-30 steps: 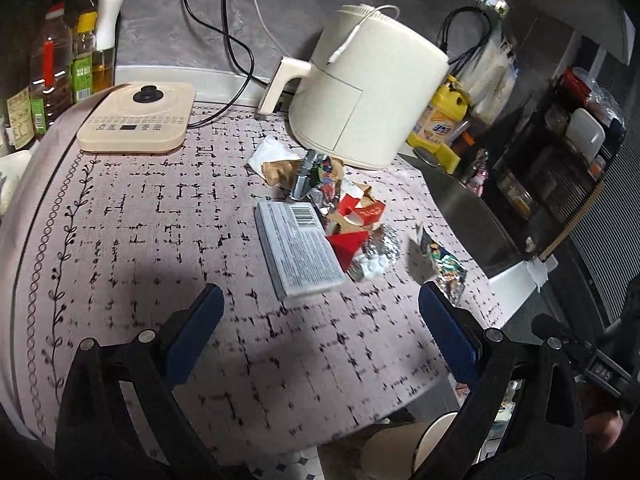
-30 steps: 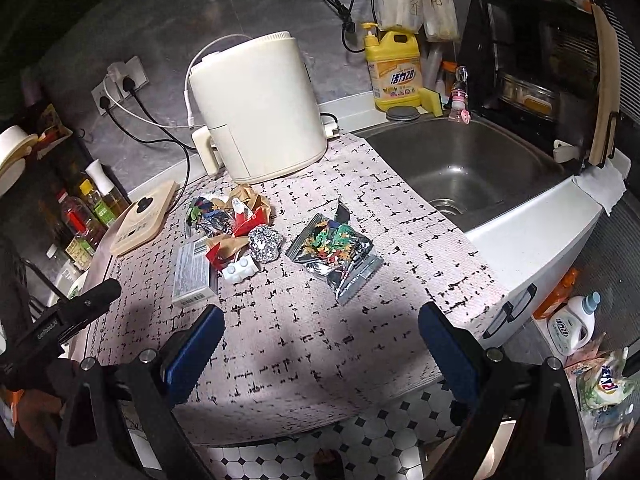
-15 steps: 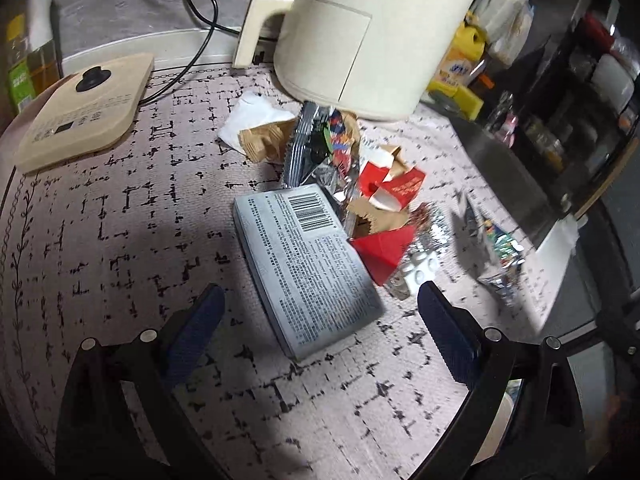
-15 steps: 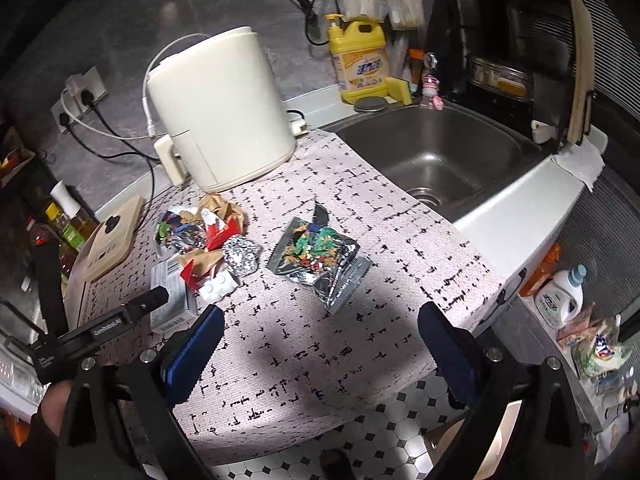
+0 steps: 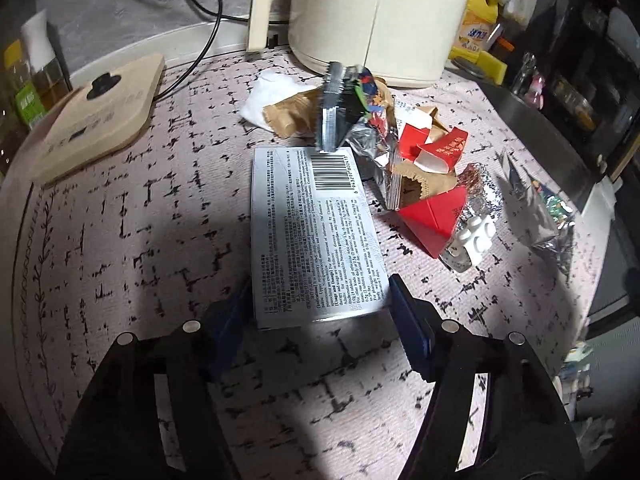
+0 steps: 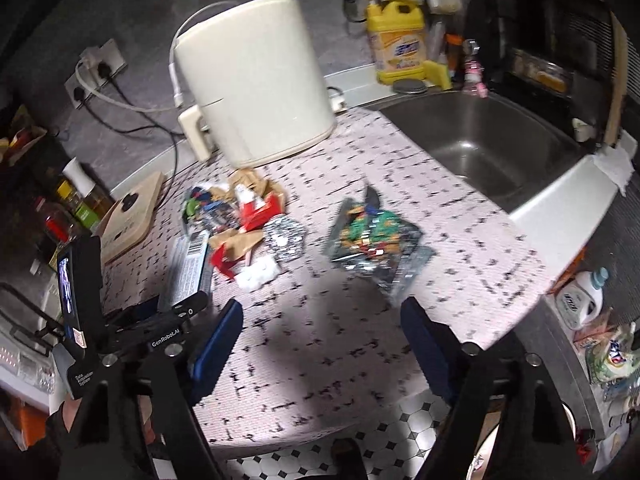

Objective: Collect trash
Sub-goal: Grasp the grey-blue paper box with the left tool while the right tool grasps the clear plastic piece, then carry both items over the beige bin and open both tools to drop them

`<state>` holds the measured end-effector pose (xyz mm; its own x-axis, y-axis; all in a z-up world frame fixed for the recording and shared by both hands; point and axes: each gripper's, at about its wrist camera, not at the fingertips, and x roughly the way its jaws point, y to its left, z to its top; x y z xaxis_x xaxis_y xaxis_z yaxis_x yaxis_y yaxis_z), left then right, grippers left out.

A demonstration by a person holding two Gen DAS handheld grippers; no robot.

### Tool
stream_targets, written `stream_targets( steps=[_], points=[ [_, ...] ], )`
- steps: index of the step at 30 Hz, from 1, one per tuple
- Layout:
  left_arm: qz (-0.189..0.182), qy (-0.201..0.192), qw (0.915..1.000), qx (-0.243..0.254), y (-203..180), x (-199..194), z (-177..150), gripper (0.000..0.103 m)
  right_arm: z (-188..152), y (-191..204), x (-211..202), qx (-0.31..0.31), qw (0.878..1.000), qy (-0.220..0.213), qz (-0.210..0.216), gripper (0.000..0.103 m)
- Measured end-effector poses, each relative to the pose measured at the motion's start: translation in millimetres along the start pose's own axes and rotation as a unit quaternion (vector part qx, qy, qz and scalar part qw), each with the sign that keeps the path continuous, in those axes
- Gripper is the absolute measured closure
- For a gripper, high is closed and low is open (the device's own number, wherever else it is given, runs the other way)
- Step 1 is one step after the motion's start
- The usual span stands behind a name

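Observation:
A flat silver box with a barcode (image 5: 316, 232) lies on the patterned cloth. My left gripper (image 5: 320, 312) has its blue fingers on both sides of the box's near end, touching its edges. Beyond it is a heap of trash: red cartons (image 5: 434, 216), brown paper (image 5: 286, 114), foil wrappers (image 5: 340, 108), a white tissue (image 5: 268, 88) and a small white block (image 5: 478, 234). My right gripper (image 6: 320, 340) is open and empty above the cloth, a little short of a foil snack bag (image 6: 374, 246). The box (image 6: 186, 270) and the left gripper (image 6: 160, 320) show at the left of the right wrist view.
A cream air fryer (image 6: 252, 92) stands behind the trash. A steel sink (image 6: 480, 140) lies to the right, with a yellow detergent bottle (image 6: 396, 44) behind it. A beige induction cooker (image 5: 96, 116) and bottles (image 5: 28, 80) are at the left. Tiled floor (image 6: 400, 412) is below the counter edge.
My left gripper moved forward and down and closed its fingers around the near end of the silver box. My right gripper moved closer to the foil snack bag and stayed open.

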<state>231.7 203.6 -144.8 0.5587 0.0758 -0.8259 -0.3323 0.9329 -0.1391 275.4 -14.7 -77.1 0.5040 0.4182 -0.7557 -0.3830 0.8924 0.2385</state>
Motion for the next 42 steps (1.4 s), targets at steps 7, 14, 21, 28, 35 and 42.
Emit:
stream_targets(
  steps=[7,14,21,28,35,42],
  points=[
    [-0.001,-0.017,0.999,-0.042,40.6,-24.7,-12.7,0.037,2.8,38.7,35.0,-0.059,0.997,0.03,0.035,0.043],
    [0.01,-0.036,0.9964,-0.076,73.9,-48.8,-24.4,0.037,6.0,54.2,80.9,-0.099,0.992,0.073,0.039,0.058],
    [0.021,-0.05,0.9931,-0.104,89.7,-65.5,-35.7,0.037,16.0,57.7,109.5,-0.117,0.989,0.085,0.033,0.055],
    [0.024,-0.06,0.9916,-0.112,87.3,-79.3,-46.7,0.037,16.9,65.4,122.3,-0.146,0.985,0.087,0.04,0.06],
    [0.006,-0.088,0.9885,-0.123,68.5,-100.1,-47.8,0.037,8.1,63.0,90.0,-0.155,0.983,0.076,0.062,0.06],
    [-0.017,-0.105,0.9887,-0.106,20.2,-104.4,-45.5,0.037,6.9,25.4,29.9,-0.124,0.987,0.046,0.089,0.06]
  ],
)
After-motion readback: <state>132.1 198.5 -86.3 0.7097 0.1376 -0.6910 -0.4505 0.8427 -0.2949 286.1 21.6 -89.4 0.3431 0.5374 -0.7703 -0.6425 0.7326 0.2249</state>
